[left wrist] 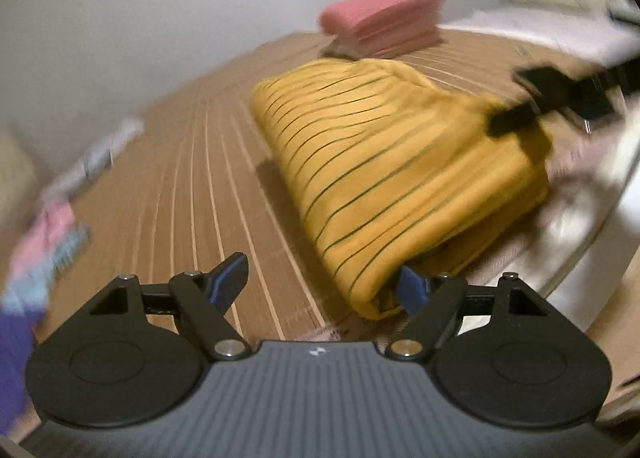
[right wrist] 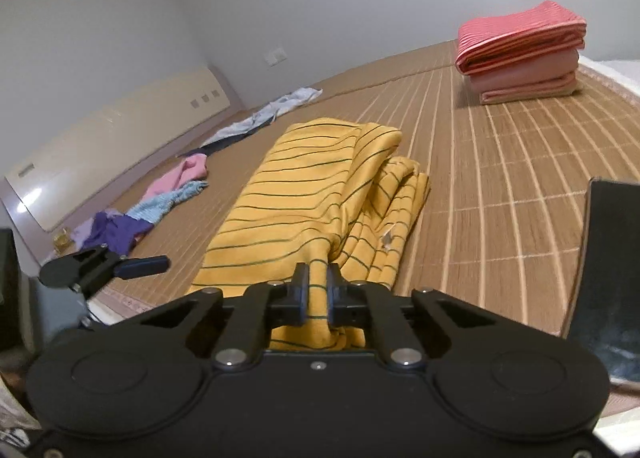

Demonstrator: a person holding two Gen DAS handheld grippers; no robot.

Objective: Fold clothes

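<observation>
A yellow shirt with thin dark stripes (left wrist: 384,162) lies partly folded on the bamboo mat (left wrist: 192,178); it also shows in the right wrist view (right wrist: 296,194). My left gripper (left wrist: 324,286) is open and empty, its right finger close to the shirt's near corner. My right gripper (right wrist: 318,290) is shut on the shirt's near edge. In the blurred left wrist view the right gripper (left wrist: 516,114) shows at the shirt's far right side. The left gripper (right wrist: 120,264) shows at the left in the right wrist view.
A stack of folded pink clothes (right wrist: 520,54) stands at the far end of the mat (right wrist: 500,186). Loose pink, light blue and purple garments (right wrist: 160,202) and a whitish one (right wrist: 264,114) lie along the headboard (right wrist: 100,150). A dark panel (right wrist: 608,274) stands at the right.
</observation>
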